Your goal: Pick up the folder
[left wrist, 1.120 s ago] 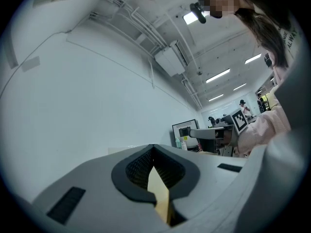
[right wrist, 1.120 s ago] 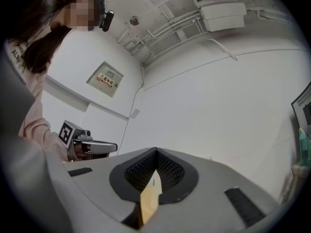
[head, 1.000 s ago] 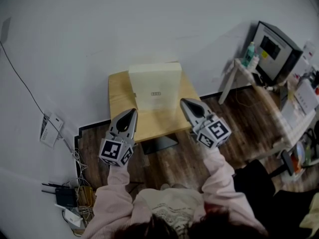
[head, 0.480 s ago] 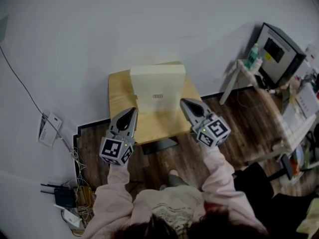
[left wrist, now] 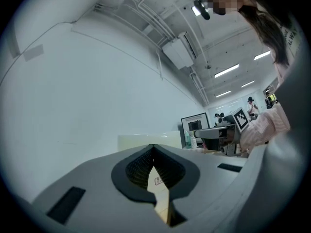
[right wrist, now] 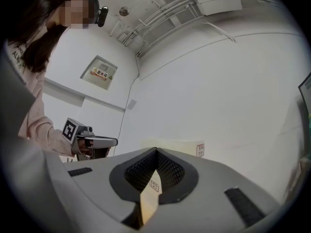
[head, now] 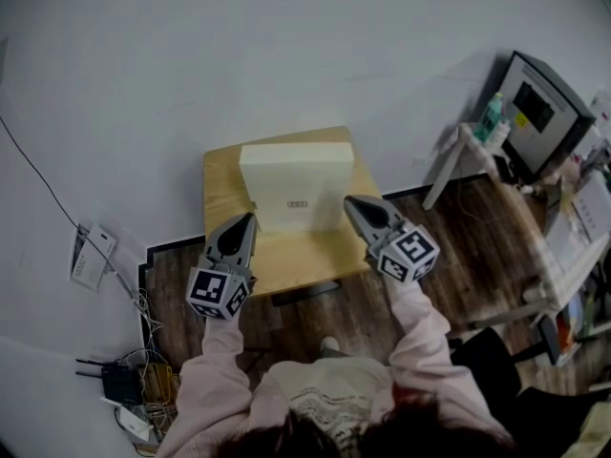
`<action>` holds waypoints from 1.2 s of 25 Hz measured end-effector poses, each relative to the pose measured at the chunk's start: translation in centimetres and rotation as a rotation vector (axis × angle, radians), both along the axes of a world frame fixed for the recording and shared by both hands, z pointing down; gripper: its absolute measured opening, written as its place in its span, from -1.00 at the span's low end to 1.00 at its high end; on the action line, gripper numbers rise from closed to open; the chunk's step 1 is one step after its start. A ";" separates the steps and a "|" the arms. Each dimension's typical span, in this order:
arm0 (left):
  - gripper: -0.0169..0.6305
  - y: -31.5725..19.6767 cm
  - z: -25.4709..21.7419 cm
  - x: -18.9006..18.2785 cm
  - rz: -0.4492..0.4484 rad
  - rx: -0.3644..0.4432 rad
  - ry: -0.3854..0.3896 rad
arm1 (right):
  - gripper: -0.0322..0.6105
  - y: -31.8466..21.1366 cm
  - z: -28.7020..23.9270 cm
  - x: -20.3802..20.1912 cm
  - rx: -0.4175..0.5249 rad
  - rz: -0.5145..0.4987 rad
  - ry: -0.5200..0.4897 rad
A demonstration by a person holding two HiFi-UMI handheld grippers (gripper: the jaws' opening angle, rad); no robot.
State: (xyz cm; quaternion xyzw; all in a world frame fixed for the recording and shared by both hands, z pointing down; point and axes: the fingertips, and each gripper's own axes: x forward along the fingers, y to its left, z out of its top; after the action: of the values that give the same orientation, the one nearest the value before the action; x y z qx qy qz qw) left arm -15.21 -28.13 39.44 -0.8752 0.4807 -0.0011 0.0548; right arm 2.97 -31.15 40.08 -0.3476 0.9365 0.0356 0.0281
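Note:
The folder (head: 296, 184) is a cream, box-like file that stands upright at the back of a small wooden table (head: 221, 189), with a small label on its front. My left gripper (head: 246, 219) is shut and empty over the table's front left, just short of the folder. My right gripper (head: 351, 201) is also shut and empty, at the folder's lower right corner. In the left gripper view the folder (left wrist: 146, 141) shows above the closed jaws (left wrist: 153, 147). The right gripper view shows the folder (right wrist: 175, 147) beyond its closed jaws (right wrist: 155, 150).
The table stands against a white wall. A desk with a monitor (head: 539, 113) and bottles (head: 489, 117) is at the right. Cables and a router (head: 124, 385) lie on the floor at the left. Dark wood floor surrounds the table.
Both grippers have moved forward and a little down toward the folder, staying shut. The folder and table have not moved on their own.

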 end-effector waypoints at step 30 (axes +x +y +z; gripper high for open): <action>-0.77 -6.9 4.9 -1.7 -0.080 -0.144 -0.041 | -0.65 -7.9 6.1 3.1 -0.179 -0.007 0.098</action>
State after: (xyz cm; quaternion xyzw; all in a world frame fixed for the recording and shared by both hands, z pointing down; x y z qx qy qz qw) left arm -16.90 -35.01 44.33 -0.8567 0.5128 -0.0558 0.0015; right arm 6.10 -39.02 46.21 -0.3432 0.9375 -0.0314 -0.0485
